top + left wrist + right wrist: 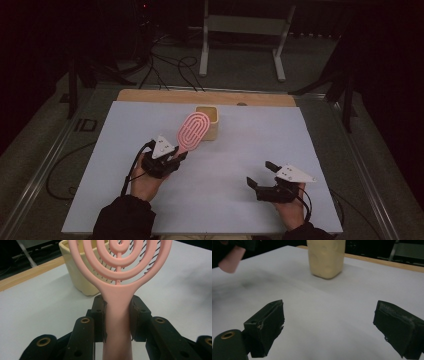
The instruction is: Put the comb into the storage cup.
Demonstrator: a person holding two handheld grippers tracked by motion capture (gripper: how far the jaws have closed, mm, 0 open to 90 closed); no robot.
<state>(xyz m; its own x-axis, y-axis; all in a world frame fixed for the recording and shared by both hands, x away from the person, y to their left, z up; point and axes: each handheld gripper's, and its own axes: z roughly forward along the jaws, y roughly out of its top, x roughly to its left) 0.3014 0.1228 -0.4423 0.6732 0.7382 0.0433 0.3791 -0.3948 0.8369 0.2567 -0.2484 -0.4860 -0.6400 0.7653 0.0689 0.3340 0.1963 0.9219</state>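
Observation:
A pink hairbrush [193, 130] with a ringed oval head is held by its handle in my left gripper [178, 156], which is shut on it. The brush head [120, 260] points up toward a cream square cup [209, 121] at the back middle of the table, and its bristles face away from the left gripper view. The cream cup [77, 272] stands just behind the brush. My right gripper [261, 175] hovers open over the front right of the table, with nothing between its jaws. Straight ahead of it stands the cup [326, 258].
A white sheet [240, 200] covers the table, with a wooden edge [150, 96] showing at the back. Beyond the table lie cables [170, 65] on the floor and the legs of a white stand [204, 45].

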